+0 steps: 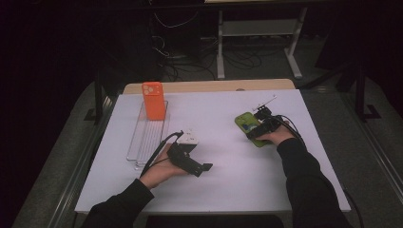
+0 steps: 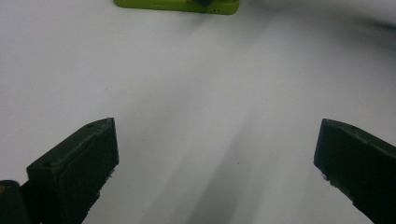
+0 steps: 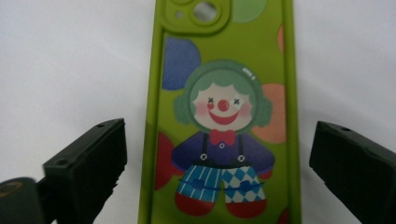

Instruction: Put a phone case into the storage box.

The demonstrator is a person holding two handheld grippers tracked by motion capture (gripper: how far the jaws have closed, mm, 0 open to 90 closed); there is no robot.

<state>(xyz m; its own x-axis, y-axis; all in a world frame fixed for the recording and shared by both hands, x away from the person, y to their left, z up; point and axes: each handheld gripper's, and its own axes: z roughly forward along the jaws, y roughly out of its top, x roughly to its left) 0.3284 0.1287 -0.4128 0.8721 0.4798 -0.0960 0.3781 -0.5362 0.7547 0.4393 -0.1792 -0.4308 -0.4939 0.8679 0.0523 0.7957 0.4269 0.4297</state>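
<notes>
Green phone case (image 3: 224, 116), printed with a clown, lies flat on the white table (image 1: 228, 156) toward its right side, well in from the right edge, with bare table on both of its long sides. The right gripper (image 1: 263, 124) hangs right over it, jaws spread wider than the case and gripping nothing. The left gripper (image 1: 192, 165) sits low over open table near the middle, jaws wide apart and empty, just beside a wire rack (image 1: 147, 135) holding an upright orange phone case (image 1: 154, 100).

readable text: none | green phone case (image 3: 224, 121): clown picture, no lettering | labels: none legible
</notes>
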